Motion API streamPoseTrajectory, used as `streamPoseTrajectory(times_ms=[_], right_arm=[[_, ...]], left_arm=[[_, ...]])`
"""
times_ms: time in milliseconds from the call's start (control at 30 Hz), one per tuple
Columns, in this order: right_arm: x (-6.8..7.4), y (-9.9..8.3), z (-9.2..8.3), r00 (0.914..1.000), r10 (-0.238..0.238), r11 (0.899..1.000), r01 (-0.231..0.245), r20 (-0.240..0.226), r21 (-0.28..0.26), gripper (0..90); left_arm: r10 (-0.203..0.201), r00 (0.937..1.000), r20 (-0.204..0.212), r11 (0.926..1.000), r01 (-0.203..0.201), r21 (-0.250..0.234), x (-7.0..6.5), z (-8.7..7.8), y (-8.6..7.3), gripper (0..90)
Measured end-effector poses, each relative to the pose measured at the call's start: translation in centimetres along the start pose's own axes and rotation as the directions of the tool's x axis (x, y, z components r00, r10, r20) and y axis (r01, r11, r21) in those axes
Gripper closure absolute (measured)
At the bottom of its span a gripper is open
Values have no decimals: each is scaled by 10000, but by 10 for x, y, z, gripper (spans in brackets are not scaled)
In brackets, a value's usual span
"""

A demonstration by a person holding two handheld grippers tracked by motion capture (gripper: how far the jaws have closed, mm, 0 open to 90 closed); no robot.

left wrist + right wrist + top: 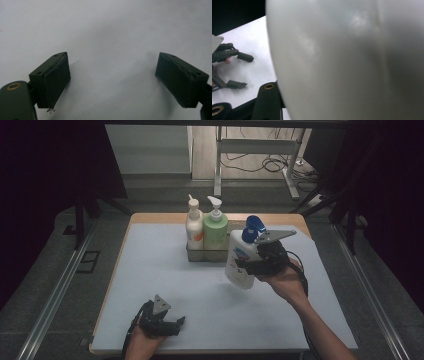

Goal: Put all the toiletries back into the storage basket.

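white bottle is being carried toward the rack

the right gripper (pixel 250 265) is clamping the white bottle with the blue cap (pixel 242 256) around its body, holding it tilted in the air just in front of the metal rack (pixel 196 254) at the far side of the table (pixel 150 285). in the right gripper view the bottle's pale wall (pixel 347 60) is sitting right against the camera, pressed between the jaws. judging from how things are lying, the pick-up is looking done: the bottle is hanging clear of the white mat, not resting on it. what seems to be remaining is getting it over the rack's edge and setting it upright beside the cream pump bottle (pixel 194 226) and the green pump bottle (pixel 215 227), which are standing side by side in the rack. the room left in the rack is hard to judge from here.

the right forearm is reaching in from the lower right, wrist bent so the gripper is pointing left across the table toward the bottle's side.

the left gripper (pixel 172 324) is lying low near the front edge of the table, well apart from the bottles. its jaws are standing wide with nothing between them, the pads (pixel 56 81) facing bare white mat in the left gripper view.
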State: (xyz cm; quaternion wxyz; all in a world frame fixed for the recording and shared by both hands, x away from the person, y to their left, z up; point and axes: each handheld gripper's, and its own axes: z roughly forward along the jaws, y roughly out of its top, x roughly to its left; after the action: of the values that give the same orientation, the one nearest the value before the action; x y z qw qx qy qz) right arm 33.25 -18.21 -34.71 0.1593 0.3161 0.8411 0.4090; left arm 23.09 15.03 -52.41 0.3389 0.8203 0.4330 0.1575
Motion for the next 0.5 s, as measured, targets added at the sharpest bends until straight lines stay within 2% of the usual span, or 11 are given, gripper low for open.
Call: streamPoseTrajectory(times_ms=[500], right_arm=[[-19, 23, 0, 9987, 280, 9996, -276, 424, -107, 403]], left_arm=[[-20, 10000, -4, 10000, 20, 5, 0, 0, 0, 121]])
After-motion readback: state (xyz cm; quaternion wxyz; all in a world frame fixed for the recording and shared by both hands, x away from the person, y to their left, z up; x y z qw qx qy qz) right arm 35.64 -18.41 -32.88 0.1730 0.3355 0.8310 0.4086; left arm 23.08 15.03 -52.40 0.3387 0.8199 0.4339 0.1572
